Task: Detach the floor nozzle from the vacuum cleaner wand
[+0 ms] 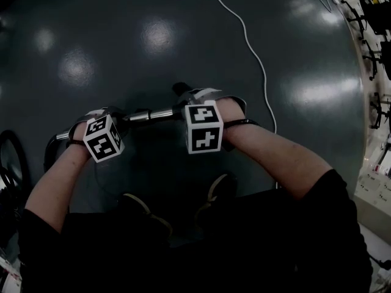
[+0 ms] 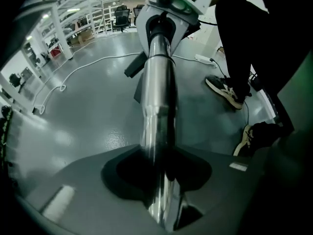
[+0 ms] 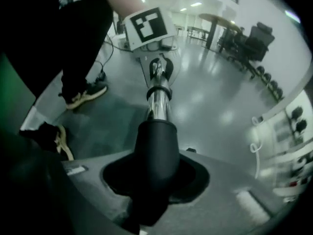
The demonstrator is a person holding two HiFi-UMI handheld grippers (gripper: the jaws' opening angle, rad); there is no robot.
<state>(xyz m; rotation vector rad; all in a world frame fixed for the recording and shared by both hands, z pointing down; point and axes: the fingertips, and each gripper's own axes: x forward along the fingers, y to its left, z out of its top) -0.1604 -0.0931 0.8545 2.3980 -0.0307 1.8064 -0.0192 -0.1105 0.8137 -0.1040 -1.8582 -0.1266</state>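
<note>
Left tongs [image 2: 159,190] clamped on the chrome wand [image 2: 159,82], right tongs [image 3: 154,180] clamped on the black nozzle neck [image 3: 156,146]. The assembly sits mid-frame in the head view, held level above the floor [image 1: 183,29]. Joint looks mated. Anchor with the left and pull the right straight along the wand axis, twisting slightly if it sticks (no release latch visible). Avoid bending the joint.
</note>
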